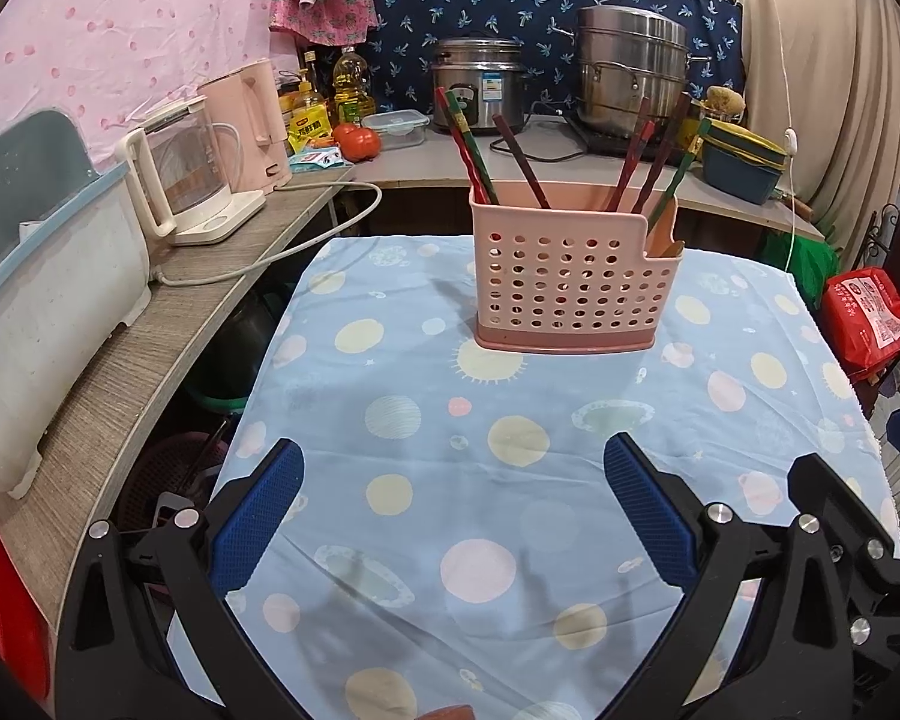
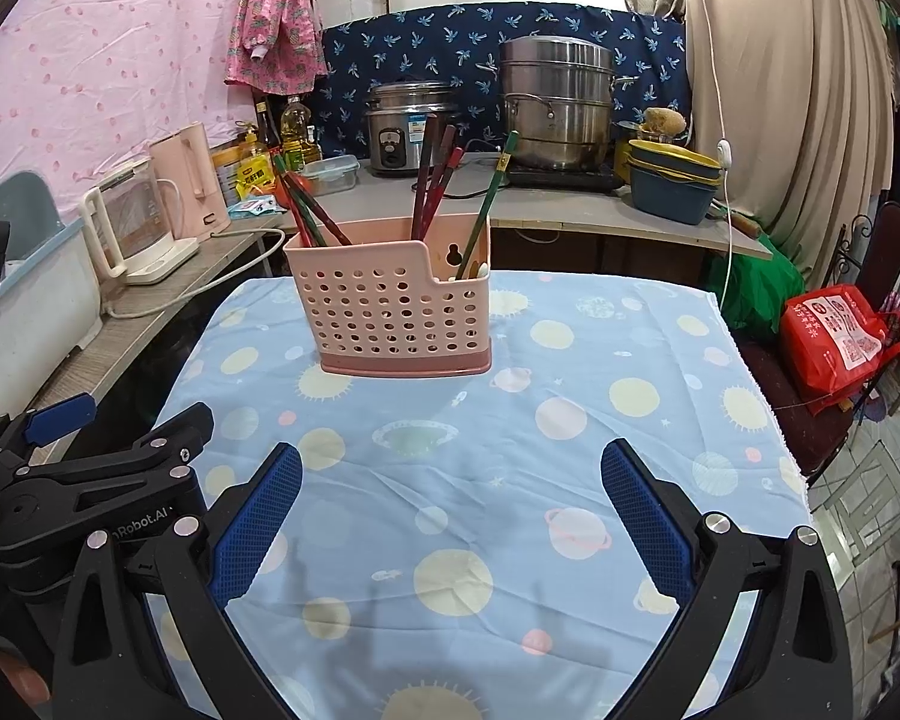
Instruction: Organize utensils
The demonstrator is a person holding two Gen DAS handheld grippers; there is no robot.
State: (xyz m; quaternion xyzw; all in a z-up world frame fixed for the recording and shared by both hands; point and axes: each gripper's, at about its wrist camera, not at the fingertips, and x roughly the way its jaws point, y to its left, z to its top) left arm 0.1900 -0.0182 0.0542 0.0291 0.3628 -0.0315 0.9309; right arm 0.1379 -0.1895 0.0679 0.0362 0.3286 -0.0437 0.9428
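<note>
A pink perforated utensil holder (image 1: pixel 573 282) stands upright on the blue planet-print tablecloth (image 1: pixel 510 468); it also shows in the right wrist view (image 2: pixel 390 318). Several red, brown and green chopsticks (image 1: pixel 513 153) lean in it, also seen in the right wrist view (image 2: pixel 435 186). A pale spoon (image 2: pixel 482 269) peeks from its low right compartment. My left gripper (image 1: pixel 453 465) is open and empty, well in front of the holder. My right gripper (image 2: pixel 450 468) is open and empty, also in front of it. The left gripper's body (image 2: pixel 90 480) shows at the right view's left edge.
A counter on the left holds a white dish rack (image 1: pixel 42 300), a glass kettle (image 1: pixel 186 180) and a pink kettle (image 1: pixel 252 126). The back counter holds a rice cooker (image 1: pixel 480 87), a steel steamer pot (image 1: pixel 633 69) and stacked bowls (image 1: pixel 744 162). A red bag (image 2: pixel 840 336) sits right of the table.
</note>
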